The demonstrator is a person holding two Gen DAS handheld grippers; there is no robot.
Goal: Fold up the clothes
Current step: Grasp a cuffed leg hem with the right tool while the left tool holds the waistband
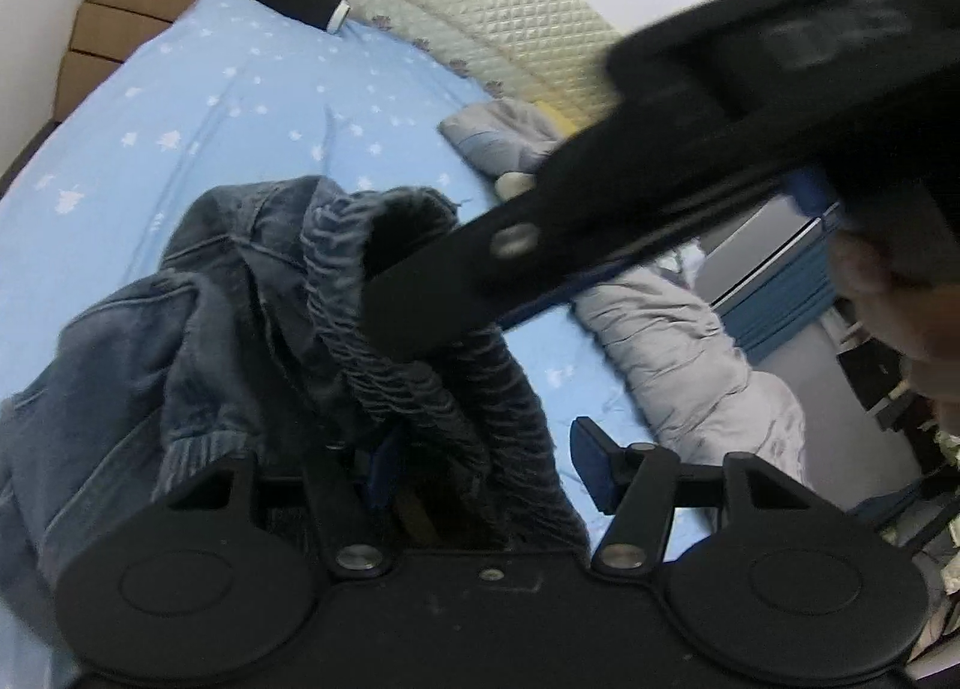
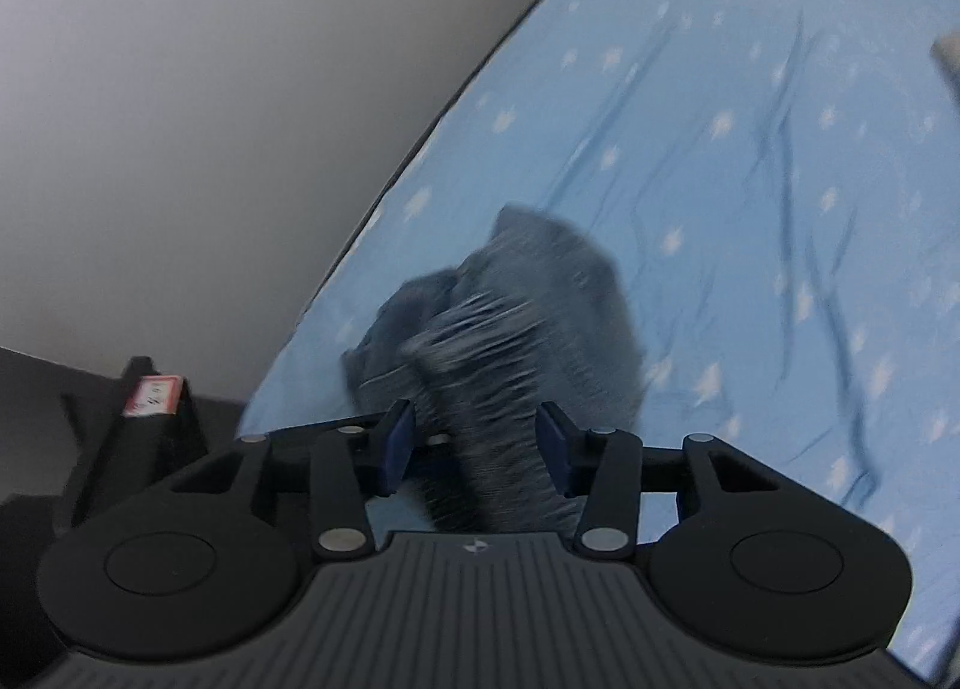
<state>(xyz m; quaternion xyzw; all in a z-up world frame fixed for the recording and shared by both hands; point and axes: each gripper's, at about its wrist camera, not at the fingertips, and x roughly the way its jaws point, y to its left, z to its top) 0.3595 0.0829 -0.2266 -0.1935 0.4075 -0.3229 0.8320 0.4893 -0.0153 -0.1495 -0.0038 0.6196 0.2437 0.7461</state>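
Far left in the left wrist view, a tan wooden drawer chest [image 1: 114, 23]; then a smooth pale-blue star-print sheet [image 1: 240, 107] under a crumpled denim garment [image 1: 198, 329] with a ribbed elastic waistband [image 1: 384, 365]. Draped across the left gripper [image 1: 486, 470], fingers spread wide apart, cloth hiding the left blue pad; right of that, rumpled grey bedding [image 1: 678, 341]. Between the parted fingers of the right gripper [image 2: 474, 446], the ribbed band, contact with the pads blurred — clamped or not, cannot tell.

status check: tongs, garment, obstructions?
Left tongs open, denim garment bunched between. Right tongs open around its ribbed band. Garment unfolded on blue sheet. Nothing obstructing.
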